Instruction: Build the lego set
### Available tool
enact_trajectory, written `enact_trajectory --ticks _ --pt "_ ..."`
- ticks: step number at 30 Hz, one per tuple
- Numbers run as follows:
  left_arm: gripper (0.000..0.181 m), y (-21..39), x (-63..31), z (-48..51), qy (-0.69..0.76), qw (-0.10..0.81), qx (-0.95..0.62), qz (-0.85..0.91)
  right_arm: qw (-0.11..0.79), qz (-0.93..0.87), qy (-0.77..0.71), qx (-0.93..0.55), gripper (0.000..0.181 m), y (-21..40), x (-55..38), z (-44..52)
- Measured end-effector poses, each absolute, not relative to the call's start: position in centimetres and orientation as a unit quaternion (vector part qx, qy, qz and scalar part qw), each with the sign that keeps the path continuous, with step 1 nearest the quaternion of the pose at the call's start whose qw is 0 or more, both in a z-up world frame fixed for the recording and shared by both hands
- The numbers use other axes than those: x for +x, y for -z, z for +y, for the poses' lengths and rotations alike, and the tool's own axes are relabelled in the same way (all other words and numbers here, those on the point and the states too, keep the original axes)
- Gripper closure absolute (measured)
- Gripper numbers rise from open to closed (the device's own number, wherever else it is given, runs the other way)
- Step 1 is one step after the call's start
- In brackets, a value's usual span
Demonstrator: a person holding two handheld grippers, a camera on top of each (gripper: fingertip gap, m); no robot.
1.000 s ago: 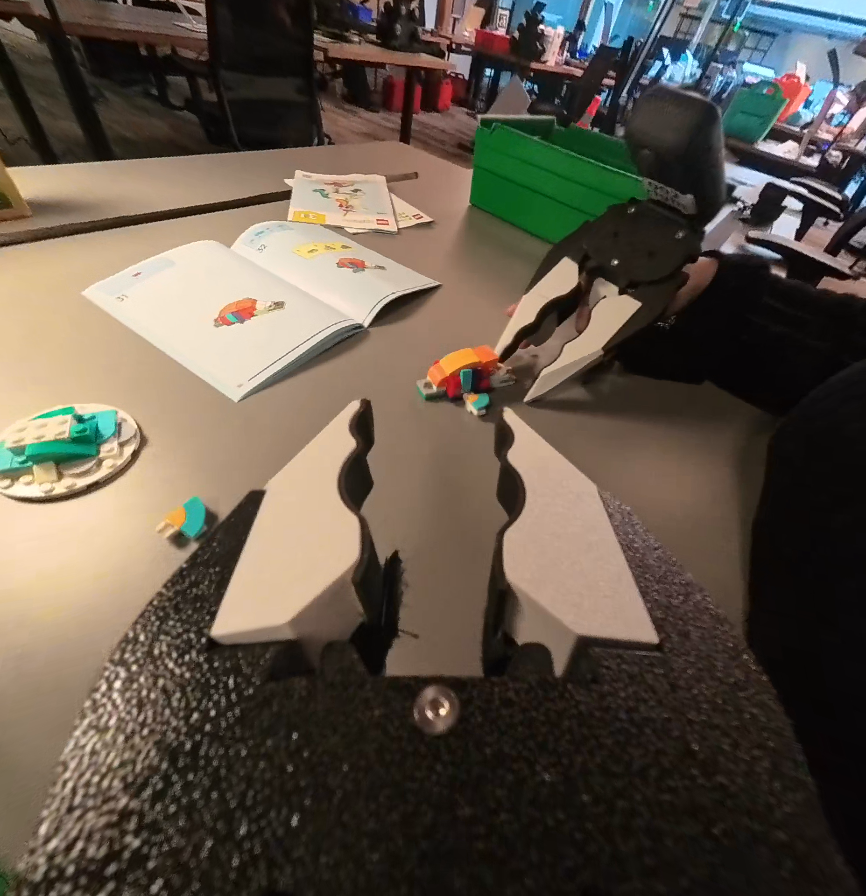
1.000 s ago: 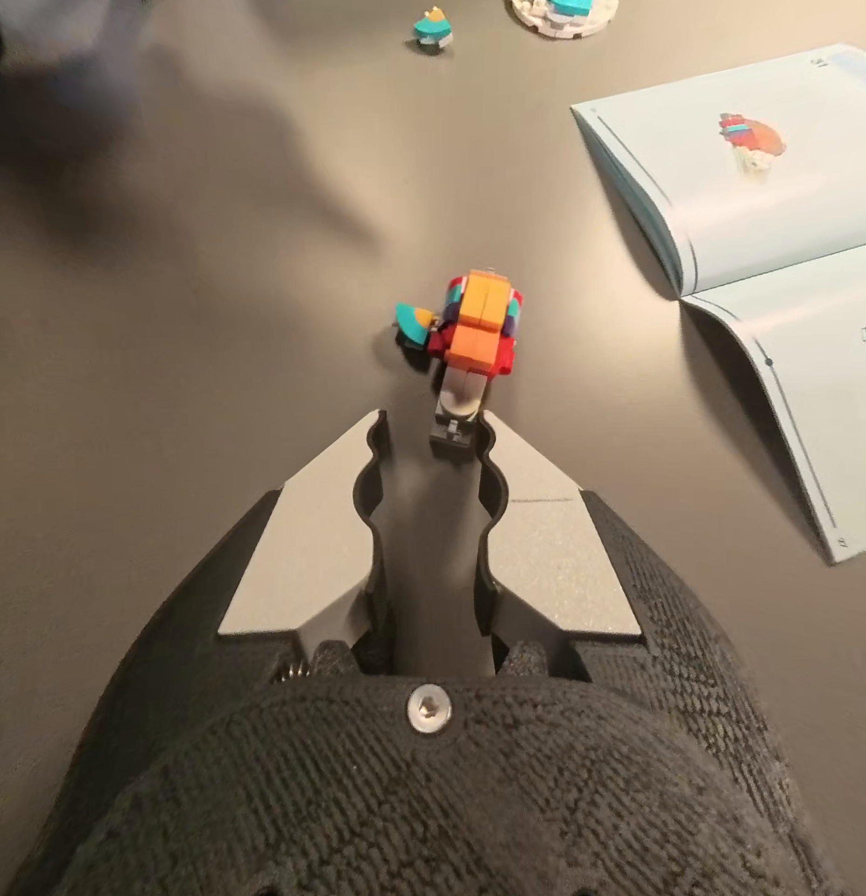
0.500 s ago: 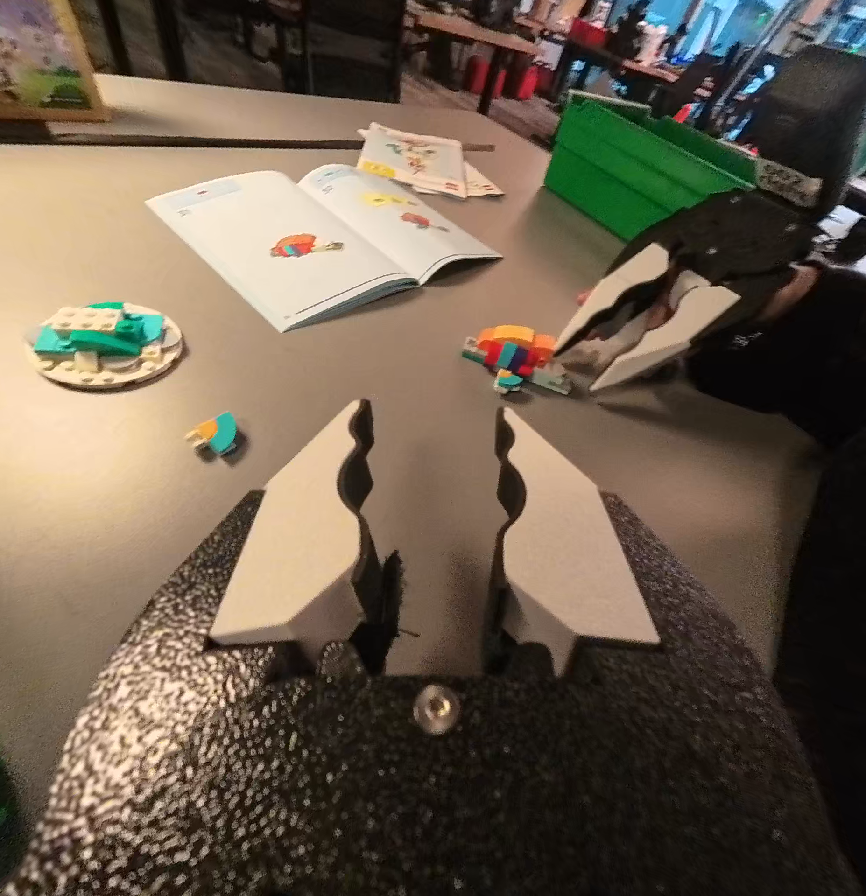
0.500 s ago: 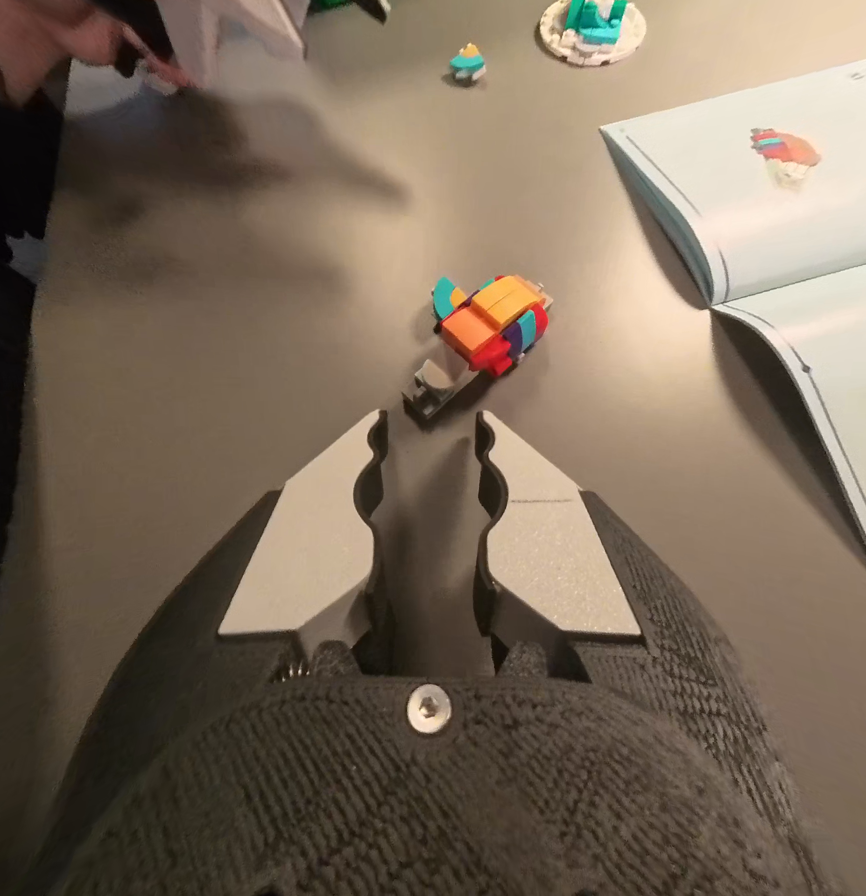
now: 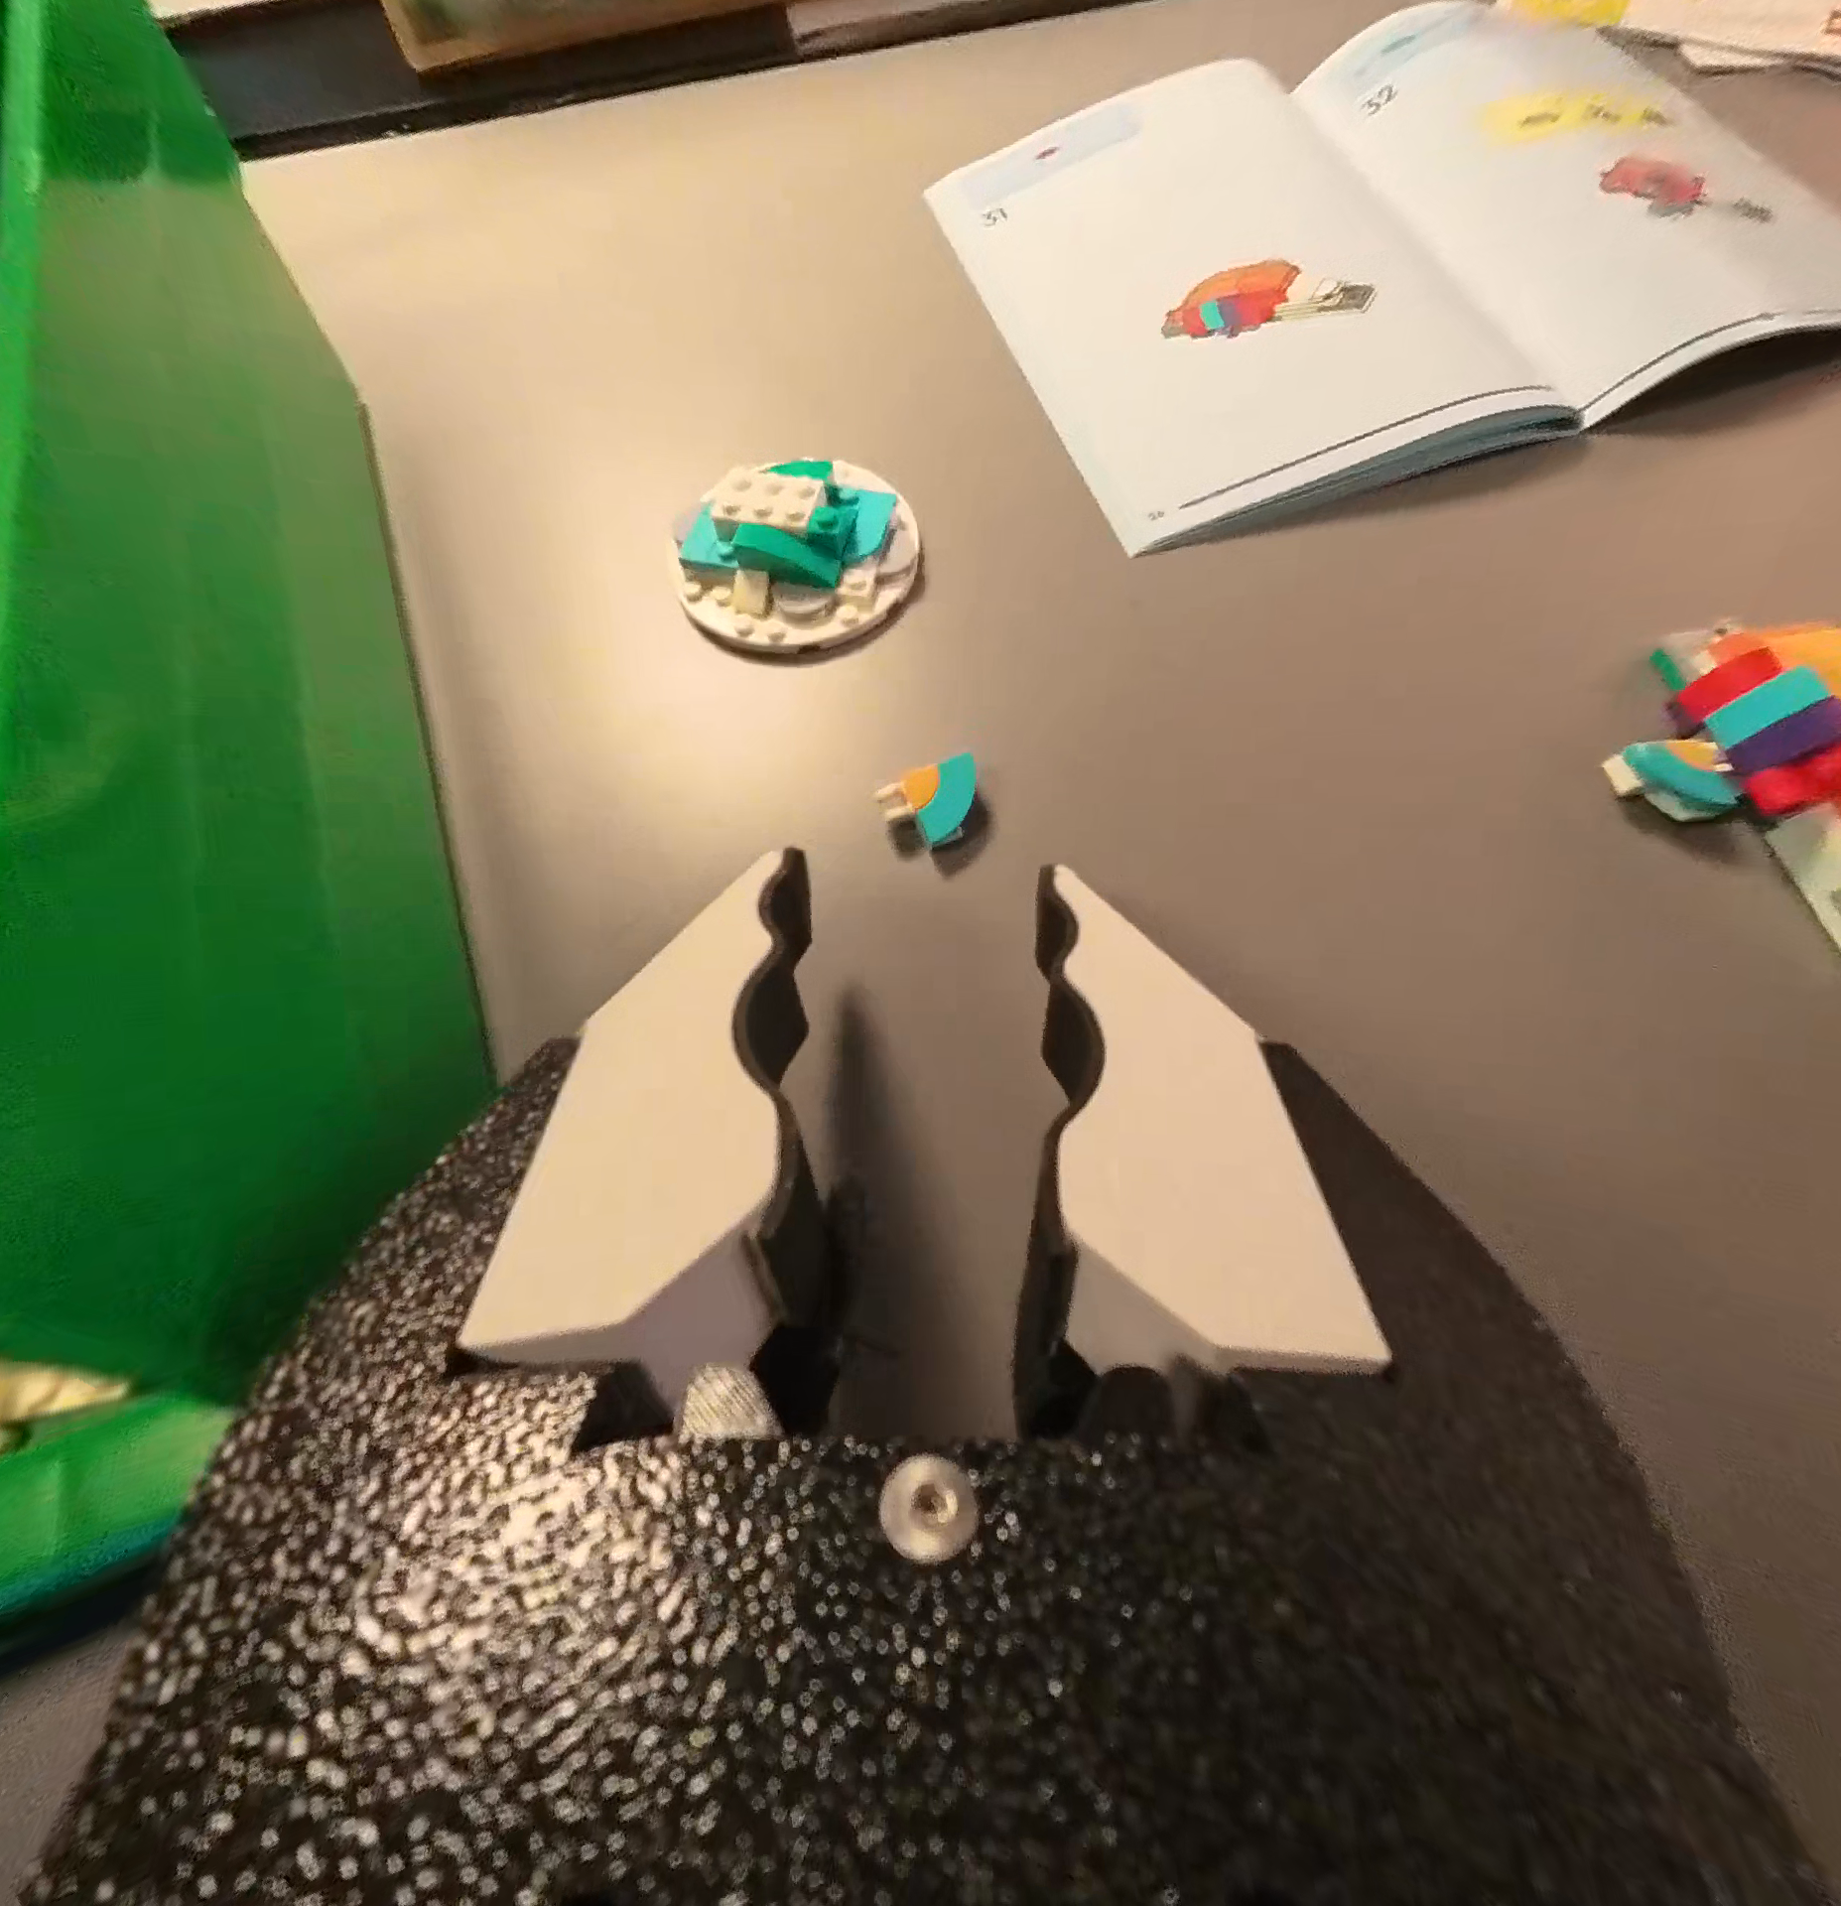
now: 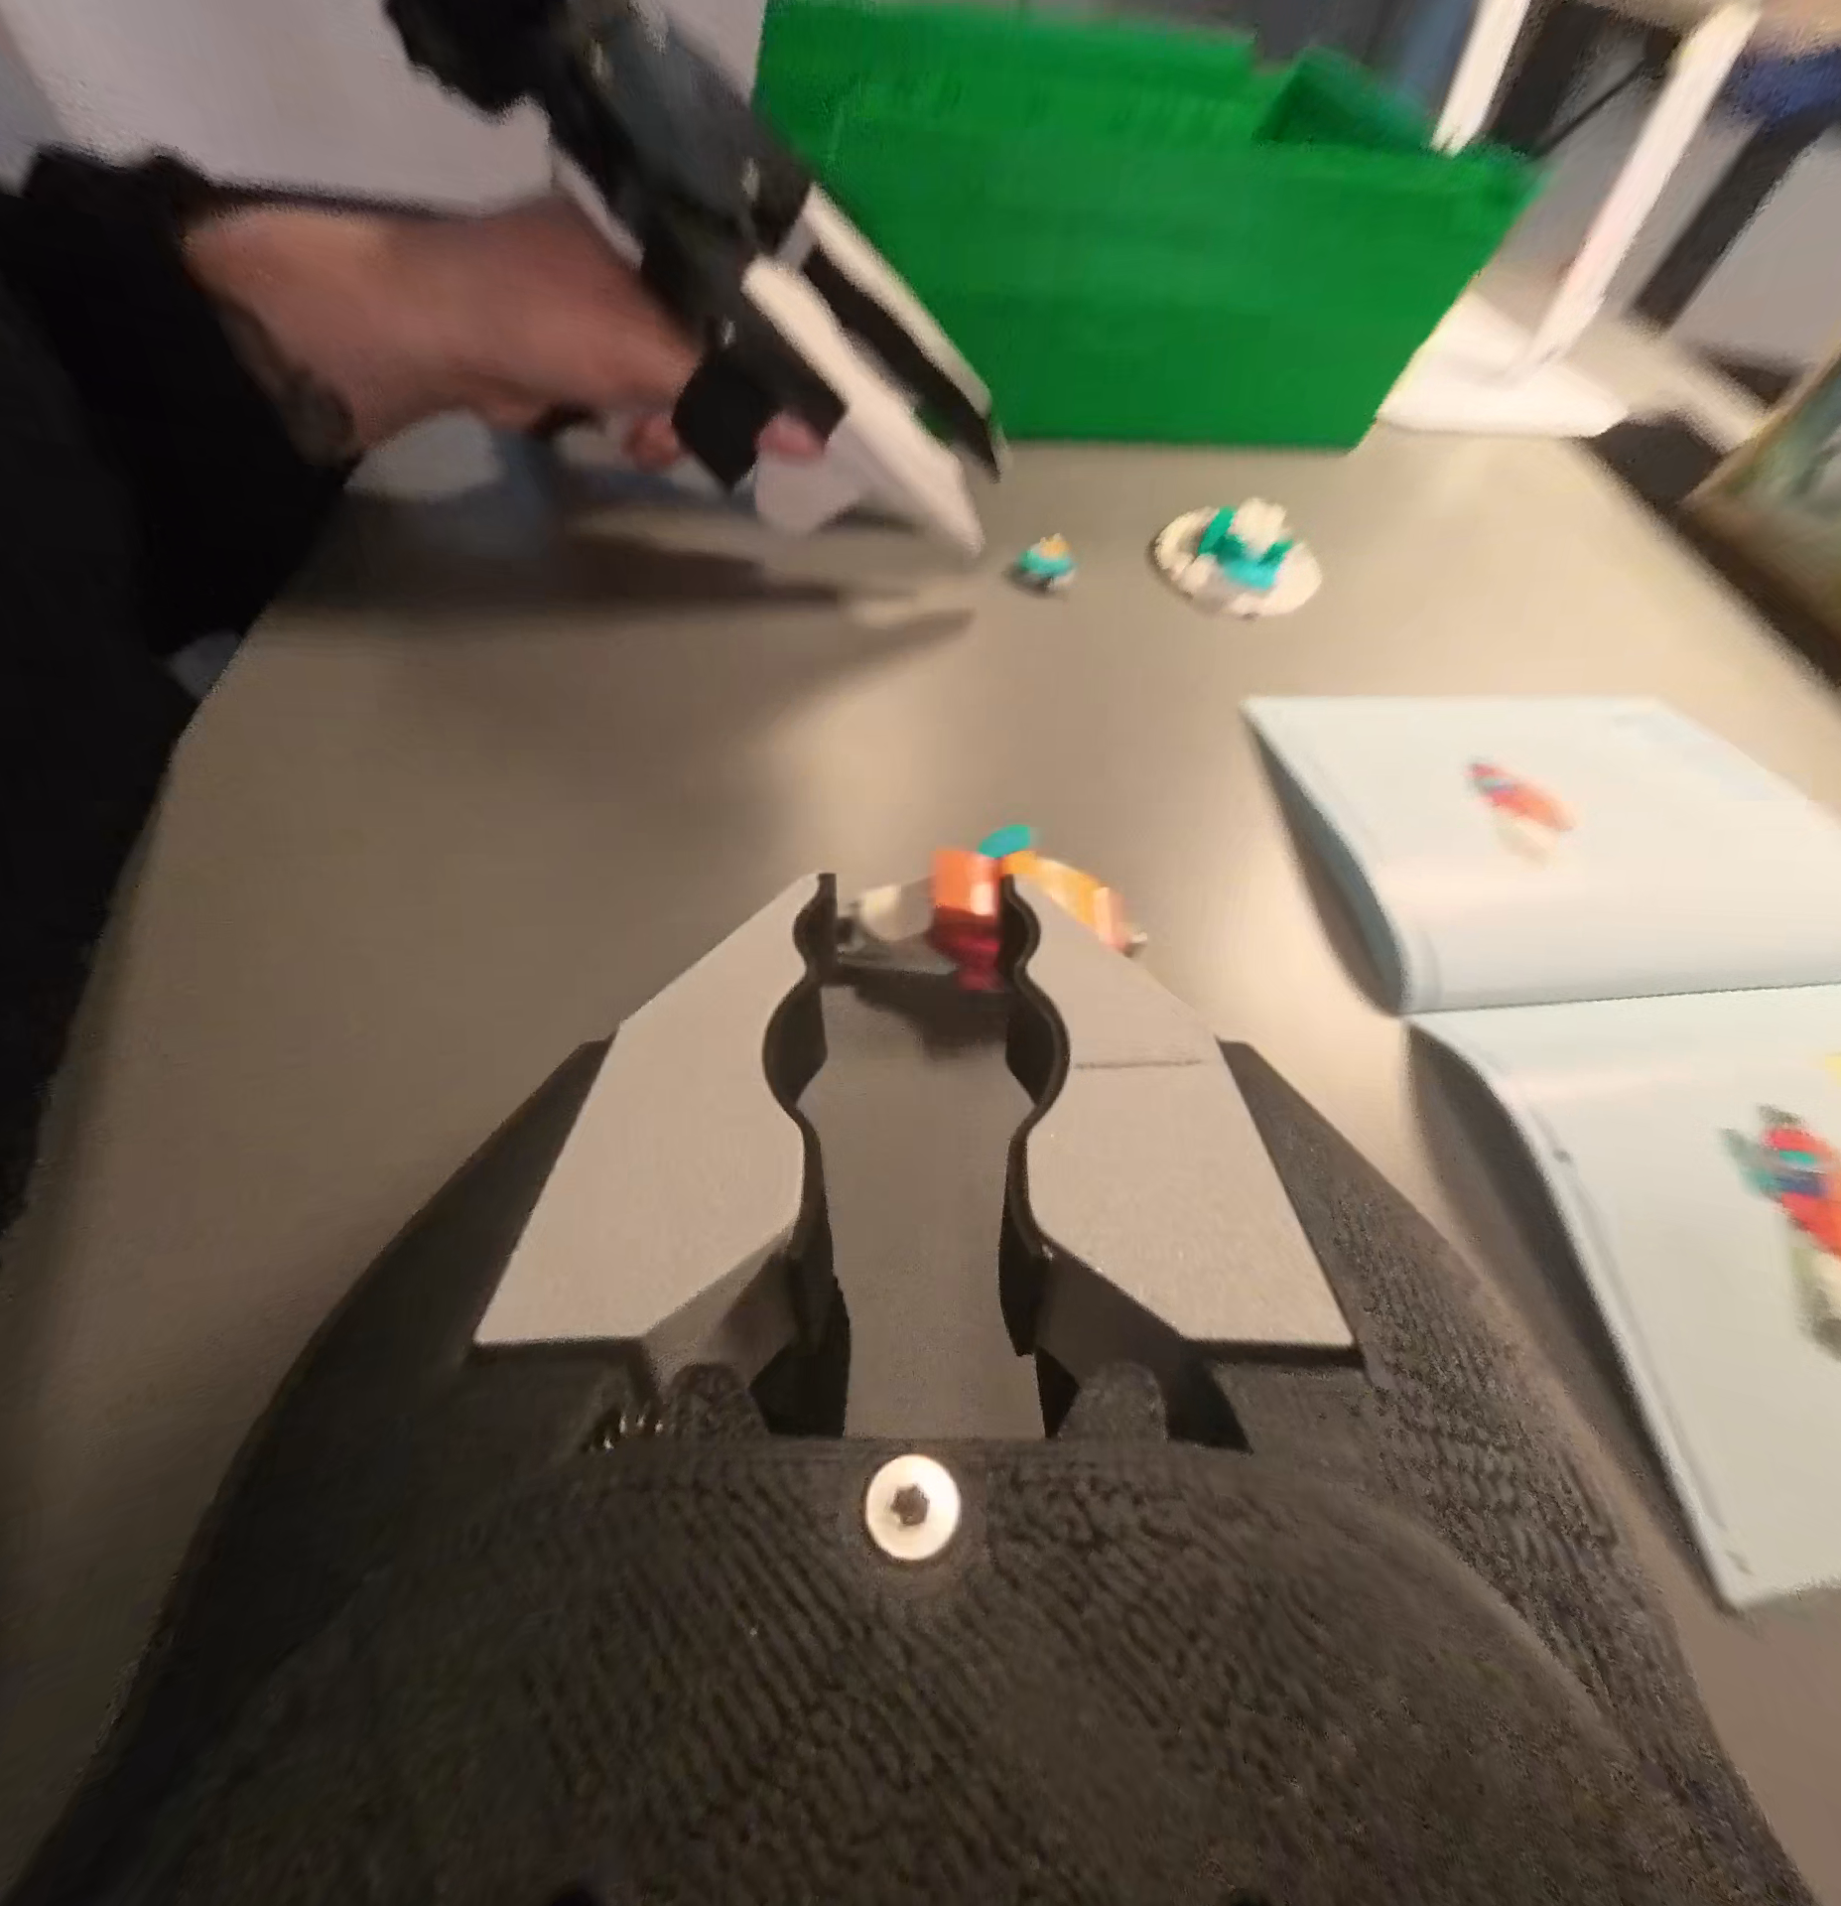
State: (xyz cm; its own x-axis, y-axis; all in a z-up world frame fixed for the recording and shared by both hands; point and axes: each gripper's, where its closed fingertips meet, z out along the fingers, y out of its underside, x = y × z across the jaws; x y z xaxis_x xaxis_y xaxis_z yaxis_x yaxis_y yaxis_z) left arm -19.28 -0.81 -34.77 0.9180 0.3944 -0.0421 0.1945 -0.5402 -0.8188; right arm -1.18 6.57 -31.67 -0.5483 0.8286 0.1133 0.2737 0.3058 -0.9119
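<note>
A colourful orange, red and teal lego model (image 6: 962, 902) lies on the grey table, its near end between the tips of my right gripper (image 6: 914, 892), whose jaws stand a little apart around it. The model also shows at the right edge of the left wrist view (image 5: 1772, 732). My left gripper (image 5: 921, 877) is open and empty, its tips just short of a small teal and orange piece (image 5: 931, 799). Beyond that piece sits a round white plate with teal bricks (image 5: 797, 557). The right wrist view shows the left gripper (image 6: 978, 495) farther off, next to the small piece (image 6: 1045, 562).
An open instruction booklet (image 5: 1411, 258) lies at the back right and shows in the right wrist view (image 6: 1566, 856). A green bin (image 5: 173, 619) stands close on the left. A hand (image 6: 483, 330) holds the left gripper. A picture box (image 6: 1803, 495) stands at the right. Spacing between my two grippers at the tips: around 20 cm.
My left gripper swung left, away from the model, to the small teal piece. My right gripper dropped low and moved forward until its tips flank the model's near end.
</note>
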Motion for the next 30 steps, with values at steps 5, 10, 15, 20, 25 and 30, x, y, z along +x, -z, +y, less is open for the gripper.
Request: enact_trajectory --ticks 5,10,15,20,25,30 --pt "0.141 35.4 -19.4 1.0 -0.093 0.441 -0.879 -0.157 0.446 -0.66 -0.475 -0.375 0.155 28.2 -1.1 11.4" --pt "0.15 36.3 -19.6 2.0 -0.084 0.416 -0.886 -0.186 0.509 -0.618 -0.46 -0.384 0.155 27.0 -0.6 14.1" --pt "0.159 36.2 -19.5 1.9 -0.099 0.412 -0.889 -0.175 0.52 -0.609 -0.453 -0.392 0.156 26.9 -0.2 15.3" --pt "0.162 35.6 -18.7 2.4 -0.114 0.428 -0.886 -0.142 0.524 -0.597 -0.452 -0.406 0.155 26.8 -0.3 15.9" --pt "0.162 30.1 -11.5 6.8 -0.031 0.533 -0.844 -0.051 0.558 -0.582 -0.415 -0.422 0.155 26.4 -0.2 17.2" --pt "0.162 29.3 0.3 10.3 0.137 0.458 -0.874 0.087 0.708 -0.49 -0.288 -0.419 0.16 23.4 2.1 22.4"
